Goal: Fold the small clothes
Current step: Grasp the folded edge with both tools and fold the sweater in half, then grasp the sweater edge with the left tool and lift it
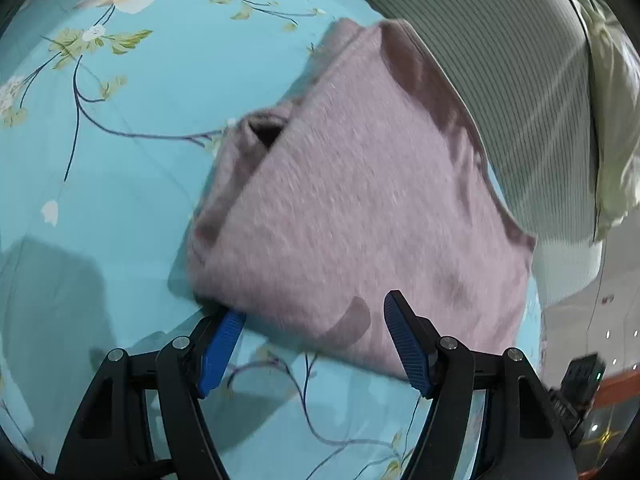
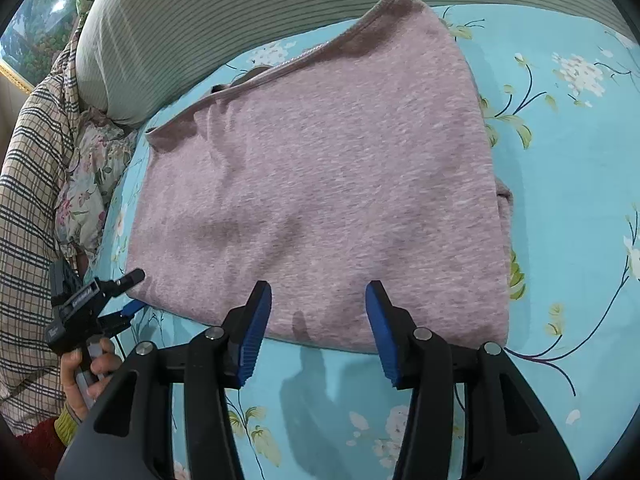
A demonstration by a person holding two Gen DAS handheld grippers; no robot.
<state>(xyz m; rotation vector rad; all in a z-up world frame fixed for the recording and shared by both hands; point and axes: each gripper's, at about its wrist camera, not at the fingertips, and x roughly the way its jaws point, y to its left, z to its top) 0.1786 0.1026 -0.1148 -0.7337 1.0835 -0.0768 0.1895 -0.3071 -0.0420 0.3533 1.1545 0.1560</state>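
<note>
A pink fleecy garment [image 1: 360, 208] lies folded on the blue flowered bedsheet [image 1: 120, 160]. In the left wrist view a sleeve opening shows at its left side. My left gripper [image 1: 314, 306] stands open at the garment's near corner. Its left fingertip [image 1: 234, 320] is tucked under the cloth's edge and its right fingertip [image 1: 396, 304] is over the cloth. In the right wrist view the same garment [image 2: 320, 168] fills the middle. My right gripper [image 2: 318, 286] hovers open over the garment's near edge, pinching nothing. At the cloth's left corner the left gripper [image 2: 132, 292] appears again, held by a hand [image 2: 92, 372].
A grey-green striped pillow [image 2: 200, 20] lies along the far side of the garment, also in the left wrist view [image 1: 520, 80]. A flowered quilt [image 2: 88, 192] and a plaid cloth [image 2: 28, 200] are bunched at the left. Bare sheet [image 2: 560, 160] lies to the right.
</note>
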